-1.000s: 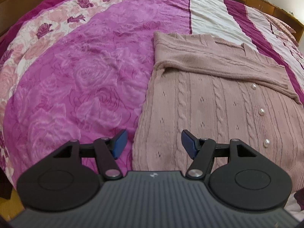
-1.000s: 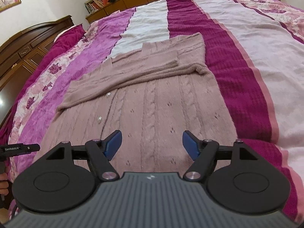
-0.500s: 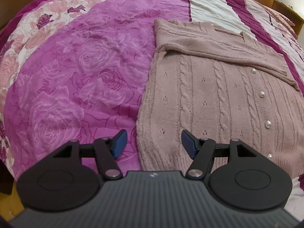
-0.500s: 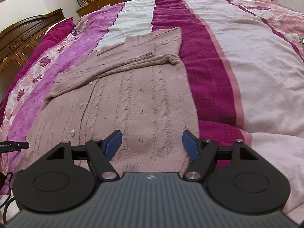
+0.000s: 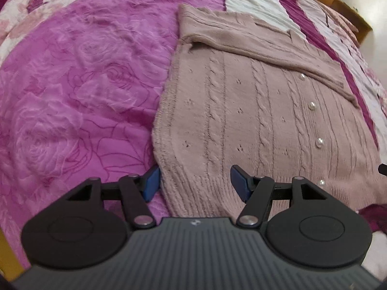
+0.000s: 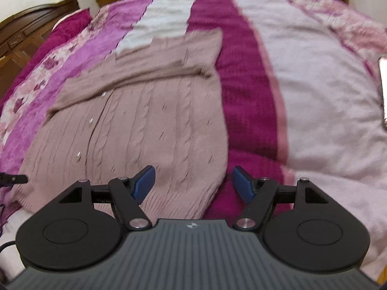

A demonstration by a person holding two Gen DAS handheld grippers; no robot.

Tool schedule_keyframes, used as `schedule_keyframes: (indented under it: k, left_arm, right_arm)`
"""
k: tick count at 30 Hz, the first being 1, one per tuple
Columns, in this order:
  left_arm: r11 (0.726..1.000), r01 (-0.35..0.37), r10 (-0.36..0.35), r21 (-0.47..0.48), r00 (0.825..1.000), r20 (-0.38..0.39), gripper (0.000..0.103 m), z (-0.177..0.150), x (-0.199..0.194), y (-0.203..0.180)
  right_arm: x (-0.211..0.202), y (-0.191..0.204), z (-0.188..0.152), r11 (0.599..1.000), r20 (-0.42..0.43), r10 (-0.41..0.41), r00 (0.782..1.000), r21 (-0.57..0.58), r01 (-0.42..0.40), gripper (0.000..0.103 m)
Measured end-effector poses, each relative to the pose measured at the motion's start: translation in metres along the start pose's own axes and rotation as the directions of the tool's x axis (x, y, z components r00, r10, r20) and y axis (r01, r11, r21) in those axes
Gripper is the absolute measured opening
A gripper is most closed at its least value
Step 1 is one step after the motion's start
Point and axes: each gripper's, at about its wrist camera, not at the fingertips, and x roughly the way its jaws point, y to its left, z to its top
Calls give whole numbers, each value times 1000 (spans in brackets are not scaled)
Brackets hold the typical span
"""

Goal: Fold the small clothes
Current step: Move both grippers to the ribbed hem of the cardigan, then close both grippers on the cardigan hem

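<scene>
A dusty-pink cable-knit cardigan (image 5: 254, 111) with pearl buttons lies flat on the bed, both sleeves folded across its chest. My left gripper (image 5: 194, 181) hovers open over the cardigan's near left hem corner, blue pads apart with knit between them below. In the right wrist view the same cardigan (image 6: 150, 120) fills the middle. My right gripper (image 6: 193, 181) stands open above the near right hem corner, its right pad over the magenta stripe. Neither gripper grips anything.
The bedspread (image 5: 72, 84) is purple with roses at left, striped white and magenta at right (image 6: 314, 84). Dark wooden furniture (image 6: 29, 31) stands beyond the bed. A thin dark object (image 6: 383, 91) lies at the far right edge.
Both grippers tilted further down and came closer to the cardigan's hem. The right one slid right to the hem's right corner. Jaw openings stayed the same.
</scene>
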Motion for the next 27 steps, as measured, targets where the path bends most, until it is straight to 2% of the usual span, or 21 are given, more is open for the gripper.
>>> schedule_keyframes:
  k: [8,12,15,19,22,24,27]
  left_arm:
    - [997,22,-17,75,998,-55,65,3,20,-8]
    - [995,41,-32,91,995,-91,65,4,31,-10]
    - [991,47,-34,123,994,-106,65,3,37,-16]
    - [991,61,-51,115,995,-89,64,1,38,-18]
    - [992,73,-64,101,995,-83,59,2,39,-16]
    - [993,84,-76,89,994,-83,50,3,39,-15]
    - [992,100,-94,73,992,-86,32,4,38,-14]
  right_arm:
    - [22,6,-3,990,-112,132,985,-30,-136,77]
    - [36,8,2,980,-169,193,967,-21,-200,77]
    - [45,10,3,973,-197,212,957,-45,-225,77]
    - [51,11,3,969,-199,221,955,-63,-238,74]
    - [53,7,3,972,-186,223,957,-40,-234,58]
    - [54,2,4,974,-178,218,960,-24,-226,39]
    - [54,-4,4,972,-160,233,959,1,-236,23]
